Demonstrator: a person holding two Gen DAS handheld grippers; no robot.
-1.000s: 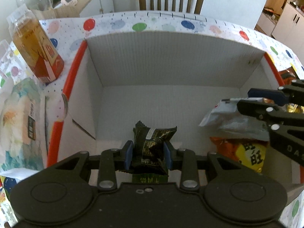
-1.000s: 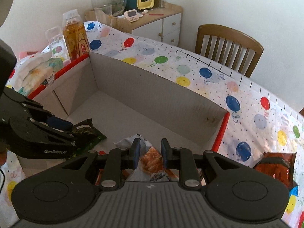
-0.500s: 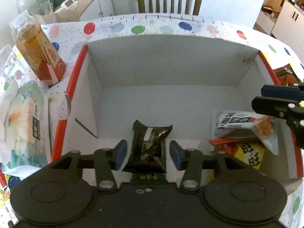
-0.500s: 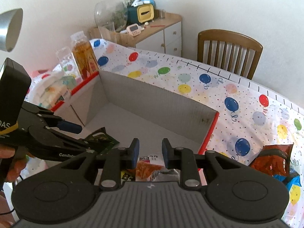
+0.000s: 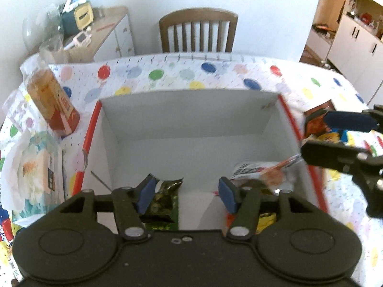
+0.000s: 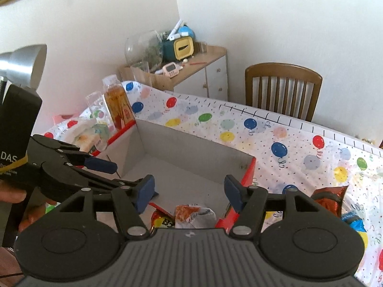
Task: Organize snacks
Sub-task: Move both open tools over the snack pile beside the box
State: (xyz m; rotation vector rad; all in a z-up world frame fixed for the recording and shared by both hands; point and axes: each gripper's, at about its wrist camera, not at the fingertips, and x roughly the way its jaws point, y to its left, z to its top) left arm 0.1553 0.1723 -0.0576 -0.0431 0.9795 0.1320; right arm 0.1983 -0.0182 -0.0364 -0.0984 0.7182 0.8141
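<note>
A white cardboard box with red edges (image 5: 191, 122) sits on the balloon-print tablecloth; it also shows in the right wrist view (image 6: 191, 148). A dark green snack packet (image 5: 162, 201) lies on its floor near the front. A white and orange snack bag (image 5: 261, 174) lies at the box's right, over a yellow and red packet (image 6: 162, 220). My left gripper (image 5: 186, 195) is open and empty above the green packet. My right gripper (image 6: 189, 191) is open and empty above the box's right end. A red foil snack bag (image 6: 328, 196) and a blue packet (image 6: 354, 220) lie on the table right of the box.
A bottle of amber drink (image 5: 51, 102) and a tissue pack (image 5: 33, 167) stand left of the box. A wooden chair (image 5: 198, 33) is behind the table. A cabinet with clutter (image 6: 177, 71) is at the back left. A metal lamp (image 6: 21, 64) stands on the left.
Both grippers opened, letting go of the green packet and the white and orange bag, which now lie in the box. Both grippers rose and pulled back.
</note>
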